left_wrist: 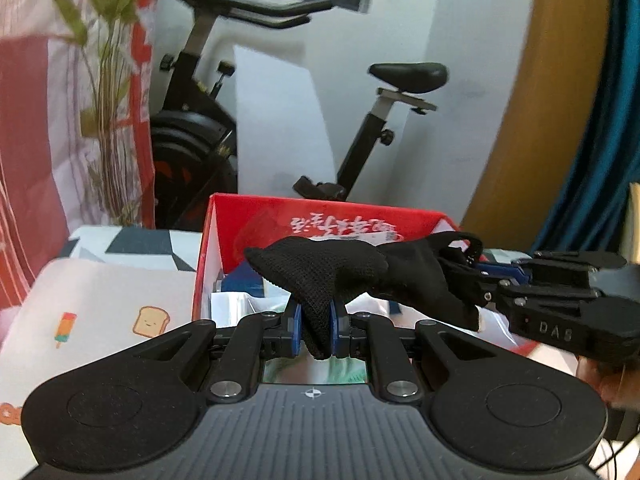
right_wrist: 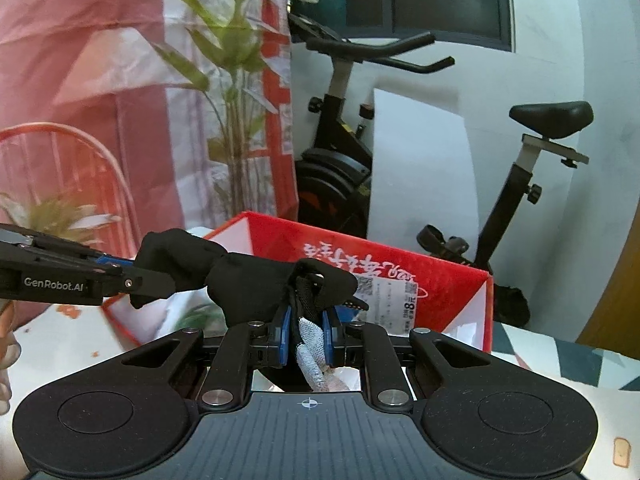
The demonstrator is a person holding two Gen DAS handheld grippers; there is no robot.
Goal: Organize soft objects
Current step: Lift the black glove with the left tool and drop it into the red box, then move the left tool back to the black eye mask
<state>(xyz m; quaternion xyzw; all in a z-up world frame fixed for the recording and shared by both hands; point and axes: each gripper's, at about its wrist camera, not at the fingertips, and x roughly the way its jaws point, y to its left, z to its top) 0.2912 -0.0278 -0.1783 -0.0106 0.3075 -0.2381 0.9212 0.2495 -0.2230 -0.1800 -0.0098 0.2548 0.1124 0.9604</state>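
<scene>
A black knit glove (left_wrist: 340, 272) hangs stretched between my two grippers, above an open red box (left_wrist: 304, 216). My left gripper (left_wrist: 316, 326) is shut on one end of the glove. My right gripper (right_wrist: 306, 330) is shut on the other end, where a grey cuff patch (right_wrist: 314, 340) and a black strap show between its fingers. The right gripper also shows in the left wrist view (left_wrist: 480, 276) at the right. The left gripper shows in the right wrist view (right_wrist: 132, 276) at the left. The glove (right_wrist: 240, 280) sags a little in the middle over the red box (right_wrist: 360, 248).
The red box holds white and blue packets (left_wrist: 236, 296). It stands on a patterned cloth (left_wrist: 100, 312). Behind it are an exercise bike (left_wrist: 200, 128), a white board (left_wrist: 280, 120), a leafy plant (left_wrist: 108, 80) and a red-and-white bag (left_wrist: 36, 120).
</scene>
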